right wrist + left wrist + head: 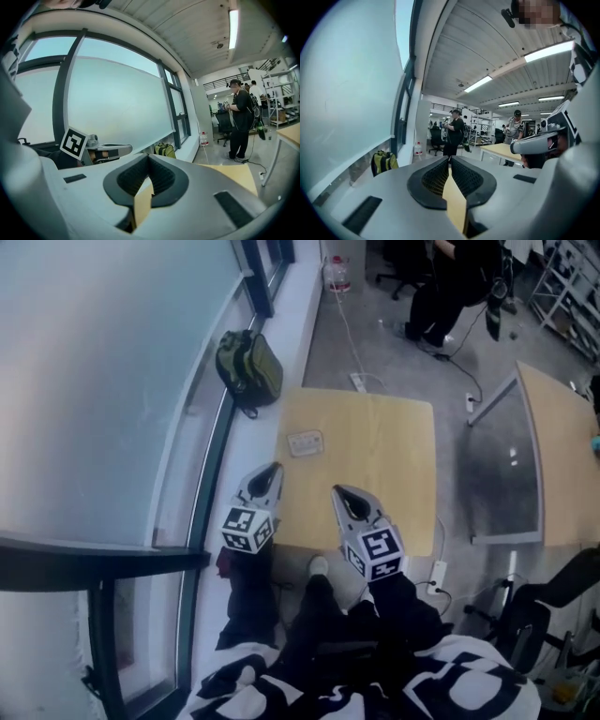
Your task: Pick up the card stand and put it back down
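The card stand point(306, 442) is a small pale flat piece lying on the wooden table point(394, 456), near its far left corner. My left gripper point(273, 467) hangs over the table's left edge, just short of the stand, with its jaws together and nothing between them. The right gripper point(337, 490) is over the table's near edge, a little right of the stand, also shut and empty. In the left gripper view the left gripper point(450, 159) points out over the room; in the right gripper view the right gripper point(148, 157) does too. Neither gripper view shows the stand.
A green backpack point(248, 367) sits on the window ledge beyond the table's left corner. A second table point(562, 456) stands to the right, a power strip point(437, 573) and a chair point(553, 615) lie near right. A person point(450, 287) is at the far end of the room.
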Demonstrator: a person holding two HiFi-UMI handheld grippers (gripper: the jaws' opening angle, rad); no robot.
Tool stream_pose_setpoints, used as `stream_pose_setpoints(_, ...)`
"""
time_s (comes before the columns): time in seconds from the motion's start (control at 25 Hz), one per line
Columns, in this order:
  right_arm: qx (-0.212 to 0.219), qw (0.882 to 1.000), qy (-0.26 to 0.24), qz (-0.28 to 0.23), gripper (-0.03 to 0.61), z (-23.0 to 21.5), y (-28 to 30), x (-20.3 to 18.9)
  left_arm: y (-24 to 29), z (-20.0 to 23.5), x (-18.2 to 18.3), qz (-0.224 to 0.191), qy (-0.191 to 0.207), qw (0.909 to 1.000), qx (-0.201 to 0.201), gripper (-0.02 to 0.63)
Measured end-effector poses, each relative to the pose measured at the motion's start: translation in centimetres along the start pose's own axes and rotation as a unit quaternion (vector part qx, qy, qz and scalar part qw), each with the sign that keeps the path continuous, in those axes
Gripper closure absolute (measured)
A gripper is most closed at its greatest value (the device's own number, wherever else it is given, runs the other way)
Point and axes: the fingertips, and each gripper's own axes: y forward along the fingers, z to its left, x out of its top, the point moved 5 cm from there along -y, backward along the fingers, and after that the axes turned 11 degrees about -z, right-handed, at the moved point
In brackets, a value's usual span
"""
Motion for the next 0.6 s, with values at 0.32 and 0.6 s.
stream_pose_setpoints(0.32,0.025,0.999,-0.003,-0.037,0.566,1.7,-3.6,3.2,-3.9,-6.7,5.8,-0.037,0.037,0.9944,0.092,0.606)
stream_pose_setpoints(0.6,0.025,0.998,-0.02,-0.059,0.568,2.1,-5.3,4.8,-5.9,-10.9,7.3,-0.052,0.052,0.9857,0.152,0.606)
